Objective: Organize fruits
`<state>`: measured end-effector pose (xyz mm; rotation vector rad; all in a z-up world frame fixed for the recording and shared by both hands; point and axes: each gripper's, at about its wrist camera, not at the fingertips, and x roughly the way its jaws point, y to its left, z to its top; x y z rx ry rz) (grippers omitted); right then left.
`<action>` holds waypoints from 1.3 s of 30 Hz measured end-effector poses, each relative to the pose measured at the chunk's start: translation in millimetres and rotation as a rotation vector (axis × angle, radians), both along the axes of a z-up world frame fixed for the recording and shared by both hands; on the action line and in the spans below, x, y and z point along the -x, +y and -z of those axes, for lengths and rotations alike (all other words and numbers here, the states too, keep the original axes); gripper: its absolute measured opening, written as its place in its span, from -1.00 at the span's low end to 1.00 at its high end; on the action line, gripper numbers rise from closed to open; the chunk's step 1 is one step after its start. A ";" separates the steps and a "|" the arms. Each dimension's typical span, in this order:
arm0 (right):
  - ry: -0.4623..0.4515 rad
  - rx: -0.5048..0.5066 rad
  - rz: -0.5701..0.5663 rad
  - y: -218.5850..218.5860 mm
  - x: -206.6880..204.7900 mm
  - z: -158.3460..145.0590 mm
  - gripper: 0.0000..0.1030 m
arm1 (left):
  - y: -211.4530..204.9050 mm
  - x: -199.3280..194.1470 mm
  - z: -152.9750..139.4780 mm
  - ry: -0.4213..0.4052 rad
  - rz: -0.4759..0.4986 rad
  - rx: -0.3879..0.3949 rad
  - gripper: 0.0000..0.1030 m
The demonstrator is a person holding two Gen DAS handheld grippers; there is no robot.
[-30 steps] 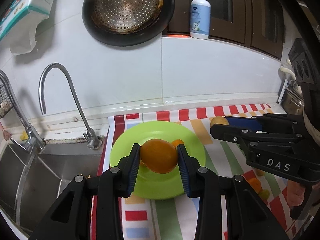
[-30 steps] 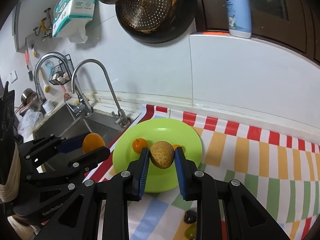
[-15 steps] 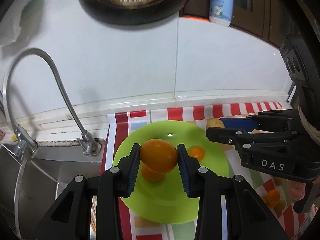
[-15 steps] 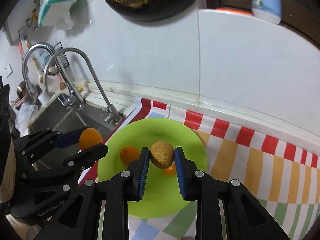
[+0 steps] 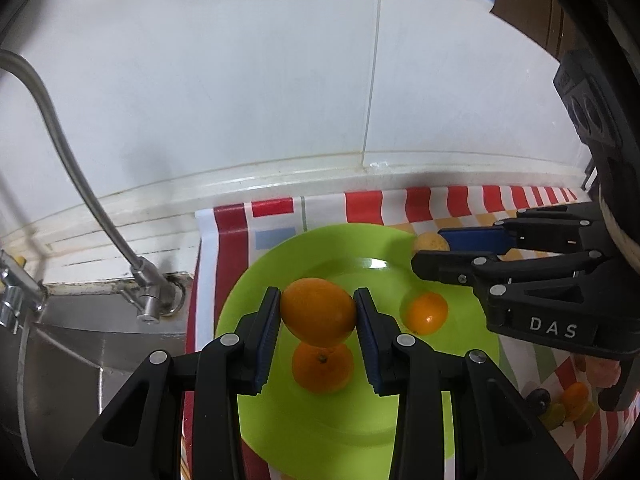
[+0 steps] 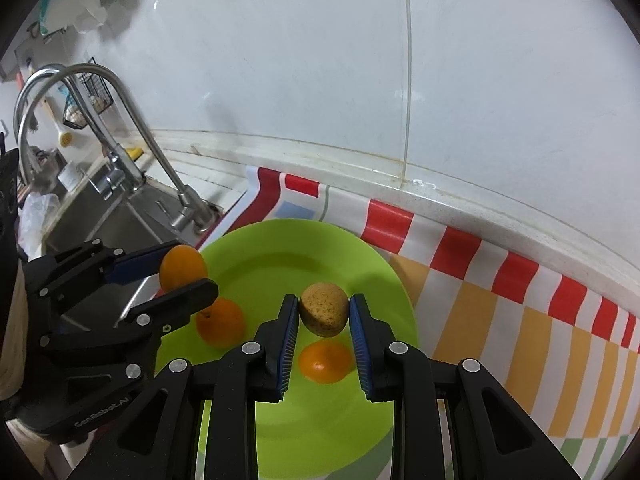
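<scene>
My left gripper (image 5: 316,310) is shut on an orange (image 5: 318,311) and holds it above the green plate (image 5: 280,412). My right gripper (image 6: 324,314) is shut on a speckled brown fruit (image 6: 324,314) above the same green plate (image 6: 280,248). Two small oranges lie on the plate, one (image 5: 322,368) under the left gripper and one (image 5: 426,313) to its right. In the right wrist view they show as one orange (image 6: 220,322) at left and one (image 6: 326,362) below the brown fruit. The left gripper (image 6: 182,268) shows at the plate's left edge.
The plate sits on a striped cloth (image 6: 520,320) beside a steel sink (image 5: 60,360) with a curved tap (image 6: 132,128). The white tiled wall (image 5: 280,100) is close behind. Several small fruits (image 5: 568,404) lie on the cloth at the right.
Both grippers have moved forward and down over the plate with their fruits still held. The wall and plate look closer now.
</scene>
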<state>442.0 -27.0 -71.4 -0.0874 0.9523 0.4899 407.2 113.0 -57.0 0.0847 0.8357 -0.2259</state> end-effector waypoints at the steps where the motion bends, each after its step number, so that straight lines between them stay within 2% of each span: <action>1: 0.005 0.000 -0.001 0.3 -2.1 1.2 -0.47 | 0.2 -1.8 1.3 0.004 0.001 0.000 -0.29; 7: 0.011 -0.007 -0.008 0.3 -6.6 4.4 -0.47 | -2.2 -2.5 9.9 0.019 0.001 0.002 -0.28; 11: -0.015 -0.004 -0.012 -1.1 -2.9 0.1 -0.45 | -3.5 2.9 8.6 -0.003 -0.010 -0.013 0.01; 12: -0.019 -0.004 -0.011 -2.0 -1.7 -1.0 -0.45 | -4.0 6.4 7.1 -0.011 -0.018 -0.021 0.02; 18: -0.060 -0.016 0.019 -13.1 16.4 -14.9 -0.45 | -6.9 32.2 -14.2 -0.067 -0.039 -0.063 0.07; 23: -0.122 -0.044 0.053 -25.3 44.7 -35.2 -0.44 | -12.3 63.2 -36.1 -0.135 -0.030 -0.052 0.18; 25: -0.154 -0.046 0.067 -29.9 57.9 -43.0 -0.24 | -14.5 76.3 -43.5 -0.154 -0.032 -0.048 0.21; 30: -0.228 -0.037 0.099 -42.1 90.8 -61.5 -0.20 | -21.9 106.1 -58.2 -0.205 -0.042 -0.026 0.27; 33: -0.276 -0.024 0.131 -50.6 112.1 -71.4 -0.02 | -25.7 123.2 -65.5 -0.233 -0.047 -0.010 0.29; 39: -0.316 -0.030 0.174 -67.5 146.7 -83.8 -0.01 | -35.3 155.6 -77.7 -0.261 -0.022 0.014 0.34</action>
